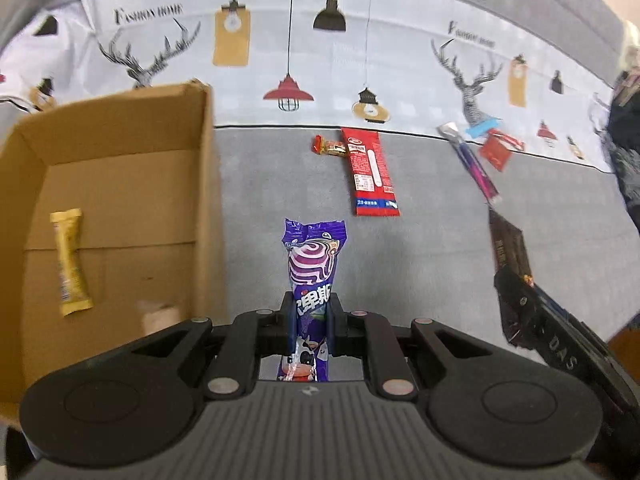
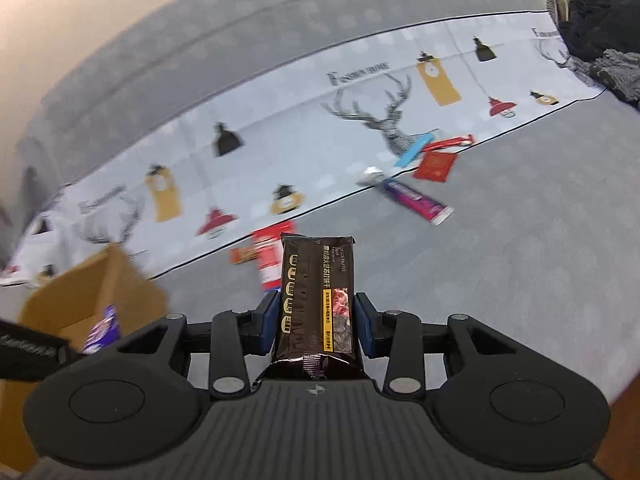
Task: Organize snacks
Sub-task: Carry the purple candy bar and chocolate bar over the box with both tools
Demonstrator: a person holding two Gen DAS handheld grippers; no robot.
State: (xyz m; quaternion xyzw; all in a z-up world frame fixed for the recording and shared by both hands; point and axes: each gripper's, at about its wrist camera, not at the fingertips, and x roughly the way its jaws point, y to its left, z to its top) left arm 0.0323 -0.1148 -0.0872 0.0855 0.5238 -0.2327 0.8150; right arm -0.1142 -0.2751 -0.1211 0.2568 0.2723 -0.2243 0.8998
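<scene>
My left gripper [image 1: 312,320] is shut on a purple swirl-print snack packet [image 1: 314,264], held above the grey cloth just right of an open cardboard box [image 1: 120,184]. A yellow stick packet [image 1: 70,262] lies in the box. My right gripper [image 2: 316,320] is shut on a dark brown biscuit packet [image 2: 316,296], which also shows at the right of the left wrist view [image 1: 512,248]. The box [image 2: 96,292] and the purple packet [image 2: 102,330] show at the left of the right wrist view.
On the cloth lie a long red packet [image 1: 370,172], a small red-gold candy [image 1: 330,146], a purple stick packet [image 1: 474,164], a blue strip [image 1: 482,126] and red packets [image 1: 496,150]. Dark clothing [image 2: 600,20] lies at the far right. The patterned cloth [image 1: 280,60] covers the back.
</scene>
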